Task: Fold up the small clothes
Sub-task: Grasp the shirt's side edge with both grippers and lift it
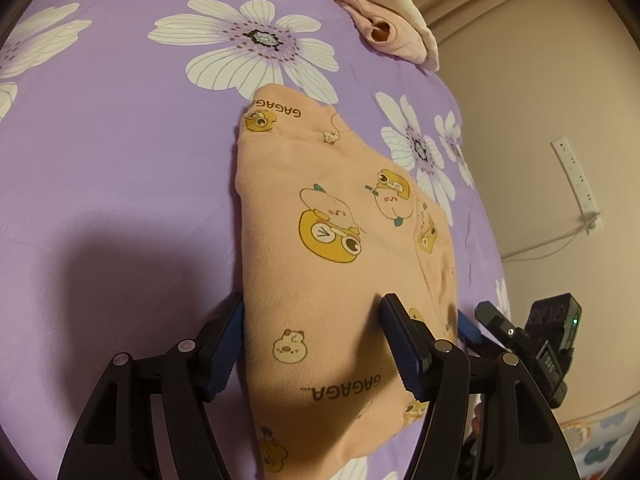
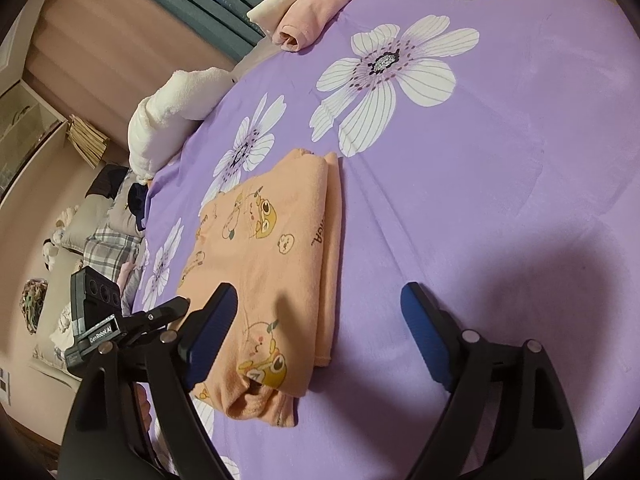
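Peach cotton garment: a small folded piece of clothing with yellow cartoon ducks and the word "GAGAGA" [image 1: 340,248] [image 2: 264,264]; it lies flat on the bed, in a long narrow shape, with a folded edge along one side.
Bed sheet: a purple sheet with big white flowers [image 1: 120,160] [image 2: 480,208]; it is under the garment and fills most of both views.
Left gripper [image 1: 312,344]: black arms with blue pads; the jaws stand apart, one finger at each side of the near end of the garment. The pads are at the cloth but do not pinch it.
Right gripper [image 2: 320,340]: the jaws are wide open. The left pad is over the garment, the right pad is over the bare sheet. Nothing is held.
Pink and cream clothes: a small pile [image 1: 384,28] [image 2: 316,12] at the far edge of the bed, well apart from the peach garment.
White fluffy bundle [image 2: 172,120]: on the bed edge, seen only from the right wrist.
White power strip [image 1: 576,176]: on the beige wall beside the bed.
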`<state>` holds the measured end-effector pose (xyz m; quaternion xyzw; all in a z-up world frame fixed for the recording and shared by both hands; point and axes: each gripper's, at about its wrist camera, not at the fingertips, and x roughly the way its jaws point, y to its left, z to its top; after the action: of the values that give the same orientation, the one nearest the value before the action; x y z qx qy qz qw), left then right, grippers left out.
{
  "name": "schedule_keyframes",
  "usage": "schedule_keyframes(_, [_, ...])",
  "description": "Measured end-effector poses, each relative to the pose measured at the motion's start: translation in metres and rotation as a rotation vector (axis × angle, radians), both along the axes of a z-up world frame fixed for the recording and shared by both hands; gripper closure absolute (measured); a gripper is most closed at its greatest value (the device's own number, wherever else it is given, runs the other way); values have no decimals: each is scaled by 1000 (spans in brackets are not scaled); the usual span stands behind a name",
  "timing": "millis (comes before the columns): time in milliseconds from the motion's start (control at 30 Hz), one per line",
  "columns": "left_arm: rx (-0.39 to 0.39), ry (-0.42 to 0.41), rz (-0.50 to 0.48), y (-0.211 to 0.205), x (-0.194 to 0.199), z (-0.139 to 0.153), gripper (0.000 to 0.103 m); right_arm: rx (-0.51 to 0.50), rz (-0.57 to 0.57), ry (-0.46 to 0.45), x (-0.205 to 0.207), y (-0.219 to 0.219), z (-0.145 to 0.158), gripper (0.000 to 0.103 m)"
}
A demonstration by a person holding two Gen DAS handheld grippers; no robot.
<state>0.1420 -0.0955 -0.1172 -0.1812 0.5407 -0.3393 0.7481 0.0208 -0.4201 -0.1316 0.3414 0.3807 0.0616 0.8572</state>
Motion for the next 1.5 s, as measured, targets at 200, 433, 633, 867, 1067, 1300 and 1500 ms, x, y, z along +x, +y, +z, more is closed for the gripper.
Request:
schedule_keyframes(200, [-15,8,-2,-4,5,-2,34,50,32,6,11,-1,-3,17])
schedule_keyframes(433, [-36,29,-14,-10,15,-3,32,142,71,33,36,-3,-8,18])
schedule_keyframes(633, [-63,44,-25,-16,24,-6,32,207,104,40,53,3,-15,33])
schedule_keyframes(867, [-57,14,-36,-26,25,-5,32,204,110,28,57,12,-21,65])
schedule_keyframes(1067, [3,-32,-30,-34,19,-1,35,76,119,12,59,27,-14,79])
schedule_keyframes(1300, [65,-64,-5,-34,16,4,52,-37,140,-41,62,41,3,84])
schedule_keyframes(1500, [78,-97,-9,-36,12,11,57,-117,171,-88,61,58,16,85])
